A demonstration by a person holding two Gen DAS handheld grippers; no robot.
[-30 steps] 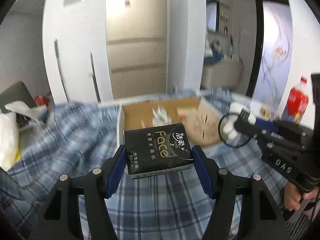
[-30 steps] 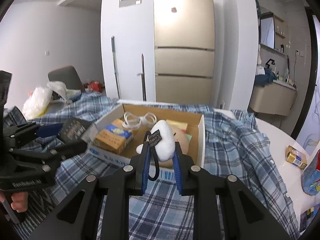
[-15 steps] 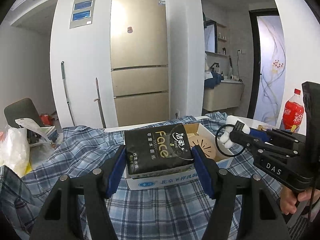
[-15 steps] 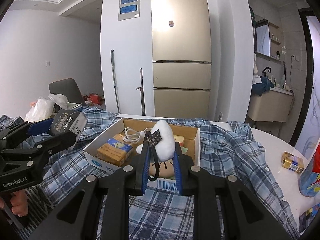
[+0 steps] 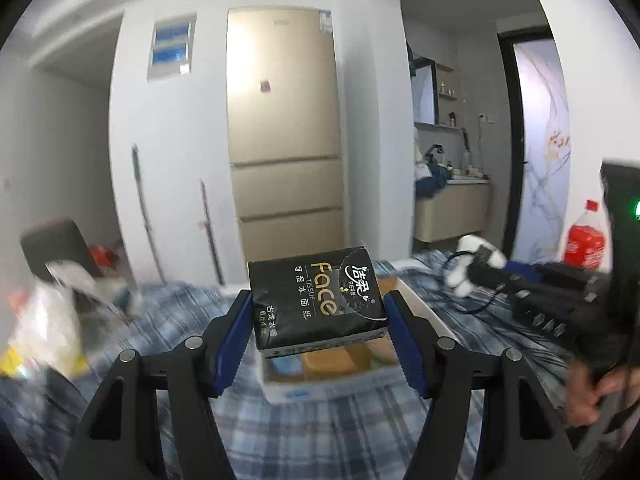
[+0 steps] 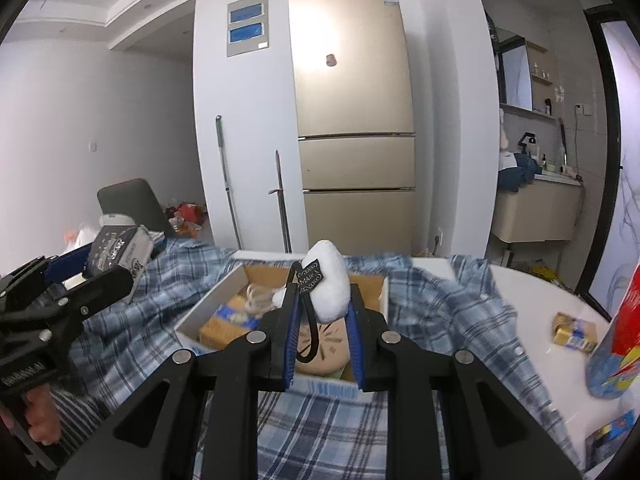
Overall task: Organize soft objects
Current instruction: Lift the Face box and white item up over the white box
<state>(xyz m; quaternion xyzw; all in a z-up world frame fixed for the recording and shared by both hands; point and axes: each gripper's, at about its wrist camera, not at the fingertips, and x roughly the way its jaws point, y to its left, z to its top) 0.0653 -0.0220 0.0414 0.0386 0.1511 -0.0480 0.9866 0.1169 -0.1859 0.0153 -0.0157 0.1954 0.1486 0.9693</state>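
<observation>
Both loads hang above the open cardboard box (image 6: 384,286) on the plaid cloth. Our left gripper (image 5: 318,316) clamps the black tissue pack (image 5: 316,300); our right gripper (image 6: 320,316) pinches the white plush toy (image 6: 330,288). We'd hold each level and clear the box's rim before lowering.

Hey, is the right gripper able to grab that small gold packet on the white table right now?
Probably not as it stands: the right gripper is already shut on a white plush toy, so it has no free grip. The gold packet itself lies in the open on the table, with nothing covering it.
</observation>
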